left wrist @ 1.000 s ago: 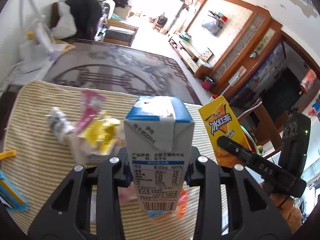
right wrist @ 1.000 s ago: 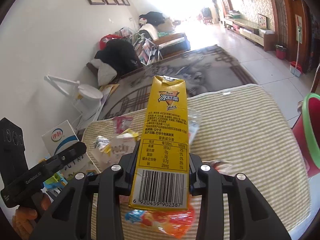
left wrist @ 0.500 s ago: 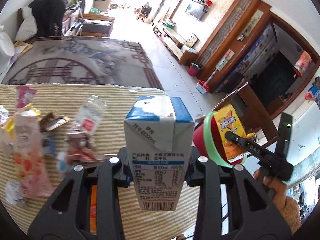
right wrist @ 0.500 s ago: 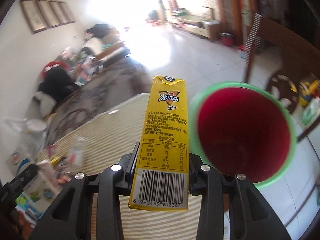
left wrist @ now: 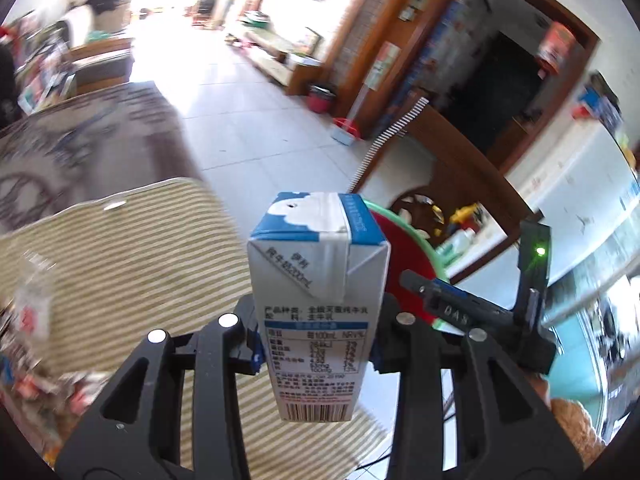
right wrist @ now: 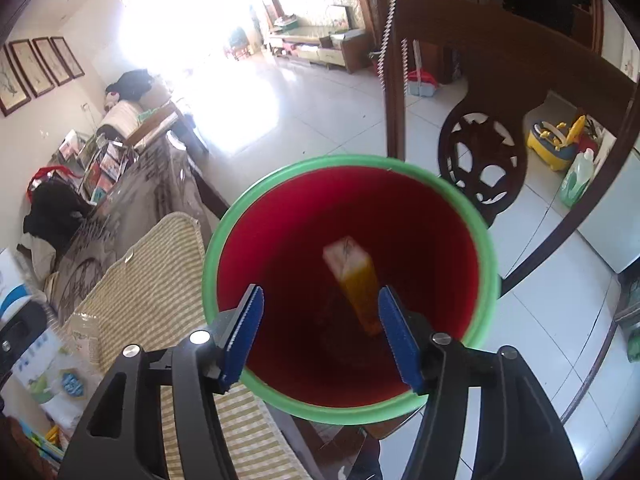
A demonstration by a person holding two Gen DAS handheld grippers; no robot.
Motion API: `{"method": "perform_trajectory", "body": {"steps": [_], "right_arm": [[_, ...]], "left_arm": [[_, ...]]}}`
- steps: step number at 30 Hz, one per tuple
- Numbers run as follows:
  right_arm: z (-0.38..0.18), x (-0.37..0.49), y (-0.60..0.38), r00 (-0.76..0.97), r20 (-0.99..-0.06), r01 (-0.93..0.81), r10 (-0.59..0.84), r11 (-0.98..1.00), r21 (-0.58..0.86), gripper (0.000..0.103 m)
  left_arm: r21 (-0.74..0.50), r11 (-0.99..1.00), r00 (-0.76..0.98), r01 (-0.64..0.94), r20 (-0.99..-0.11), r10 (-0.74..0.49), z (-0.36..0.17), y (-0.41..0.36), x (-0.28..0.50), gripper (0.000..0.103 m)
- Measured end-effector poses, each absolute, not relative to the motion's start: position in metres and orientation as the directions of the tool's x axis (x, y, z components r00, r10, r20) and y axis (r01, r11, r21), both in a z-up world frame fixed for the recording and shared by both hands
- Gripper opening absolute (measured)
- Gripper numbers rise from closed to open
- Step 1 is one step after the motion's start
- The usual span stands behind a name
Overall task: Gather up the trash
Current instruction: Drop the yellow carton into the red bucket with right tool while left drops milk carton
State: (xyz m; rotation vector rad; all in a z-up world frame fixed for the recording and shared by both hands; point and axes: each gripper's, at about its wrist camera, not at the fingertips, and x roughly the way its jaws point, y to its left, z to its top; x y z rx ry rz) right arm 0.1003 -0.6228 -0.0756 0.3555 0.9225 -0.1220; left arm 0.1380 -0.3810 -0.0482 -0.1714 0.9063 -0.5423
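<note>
Striped cloth covers the table; pale tiled floor runs to the bright far room. Left gripper clamps a blue-white milk carton upright, long axis vertical, red bin behind to the right. Only the right view looks inside the bin: right gripper, jaws wide and empty, above the yellow carton, blurred and tilted.

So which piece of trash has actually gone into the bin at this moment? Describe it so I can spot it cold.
Find the red bin with the green rim, beside the striped table mat. Inside it, past the open right gripper, is a yellow drink carton, tilted and blurred. It is yellow and loose, unlike the blue-and-white milk carton clamped in the left gripper.
</note>
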Motion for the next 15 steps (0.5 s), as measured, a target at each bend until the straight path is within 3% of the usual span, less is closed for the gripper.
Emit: {"method": "perform_trajectory", "body": {"steps": [4,12,13,14,15], "right_arm": [[-0.067,0.087,-0.647,0.628,-0.778,0.305,-0.002,0.921,0.243,0.064],[-0.053,0.055,-0.684,0.649,-0.756,0.418,-0.087,0.871,0.258,0.067],[-0.053,0.053,-0.684,0.649,-0.755,0.423,-0.090,0.868,0.260,0.067],[-0.053,0.052,-0.683,0.650,-0.755,0.424,-0.090,0.867,0.261,0.067],[-0.052,0.052,-0.682,0.651,-0.754,0.422,-0.090,0.868,0.261,0.067]], "left_arm": [[-0.379,0.803,0.418,0.461,-0.705,-0.573,-0.057,-0.430,0.152,0.035],[-0.330,0.776,0.355,0.538,-0.746,-0.563,-0.077,-0.490,0.169,0.036],[-0.319,0.779,0.361,0.540,-0.748,-0.557,-0.077,-0.492,0.169,0.042],[-0.307,0.787,0.375,0.535,-0.748,-0.547,-0.075,-0.492,0.168,0.063],[-0.301,0.795,0.400,0.526,-0.738,-0.544,-0.073,-0.486,0.167,0.072]]}}
